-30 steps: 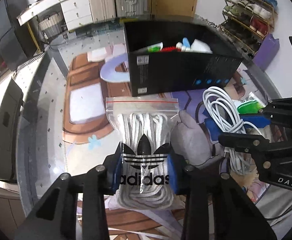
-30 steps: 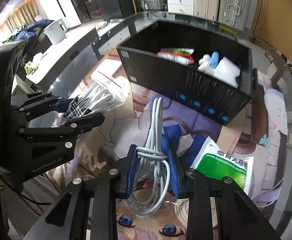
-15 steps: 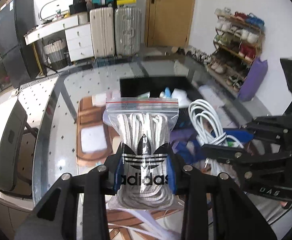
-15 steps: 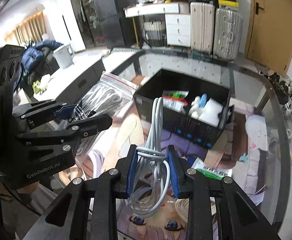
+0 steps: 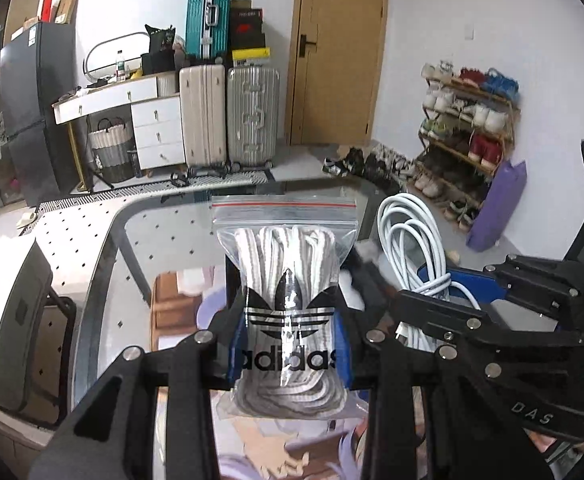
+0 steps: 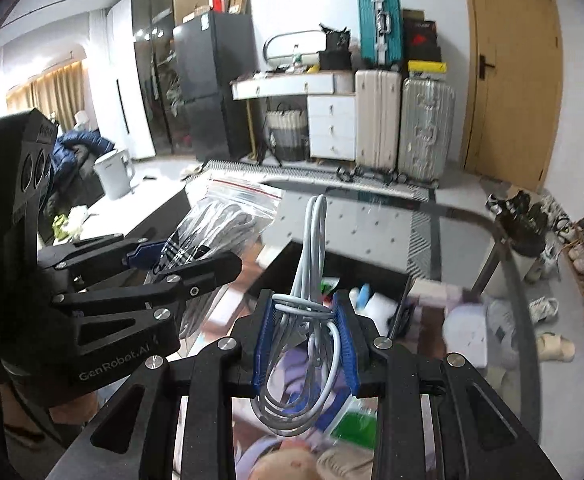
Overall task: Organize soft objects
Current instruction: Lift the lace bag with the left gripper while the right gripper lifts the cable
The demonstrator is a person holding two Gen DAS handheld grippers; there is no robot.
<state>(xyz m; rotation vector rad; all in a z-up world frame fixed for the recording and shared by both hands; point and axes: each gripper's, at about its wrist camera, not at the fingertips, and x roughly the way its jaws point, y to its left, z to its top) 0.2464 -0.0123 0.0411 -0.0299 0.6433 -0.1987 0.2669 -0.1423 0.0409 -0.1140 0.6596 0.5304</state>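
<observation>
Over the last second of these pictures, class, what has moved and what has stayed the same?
Both grippers rose and tilted up from the table. The left gripper lifted the clear zip bag of white laces, and the right gripper lifted the coiled white cable. The black storage box dropped low in view. Unchanged: both grips stay shut on the same items; the box remains on the table.

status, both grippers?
Left gripper shut on laces bag. Right gripper shut on white cable. Both lifted above black box; nothing blocking.
</observation>
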